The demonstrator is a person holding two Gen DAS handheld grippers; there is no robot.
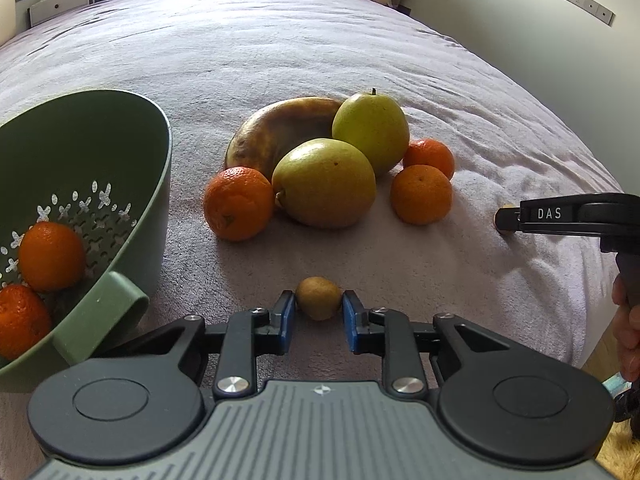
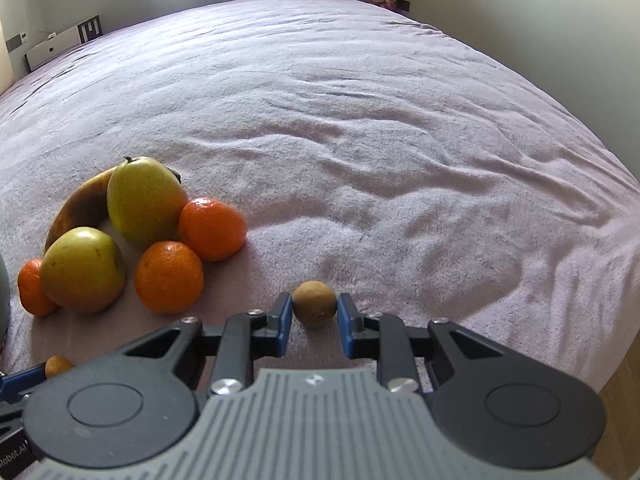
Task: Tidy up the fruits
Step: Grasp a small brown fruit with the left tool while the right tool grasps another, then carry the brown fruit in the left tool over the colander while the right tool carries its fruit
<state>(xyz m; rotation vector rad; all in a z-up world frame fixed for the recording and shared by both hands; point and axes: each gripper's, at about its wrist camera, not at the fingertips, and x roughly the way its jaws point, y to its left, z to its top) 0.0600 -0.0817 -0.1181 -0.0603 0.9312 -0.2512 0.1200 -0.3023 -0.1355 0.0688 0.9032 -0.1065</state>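
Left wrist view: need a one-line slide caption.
Left tongs straddle a small brown fruit on the bed, beside a green colander holding two oranges; more fruit waits behind.

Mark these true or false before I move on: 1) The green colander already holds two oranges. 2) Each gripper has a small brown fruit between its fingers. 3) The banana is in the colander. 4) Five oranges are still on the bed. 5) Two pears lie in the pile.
1) True: the green colander holds two oranges.
2) True: the left gripper and right gripper each bracket a small brown fruit; whether the fingers touch is unclear.
3) False: the banana lies on the bed behind the pears.
4) False: three oranges are there.
5) True: two pears.
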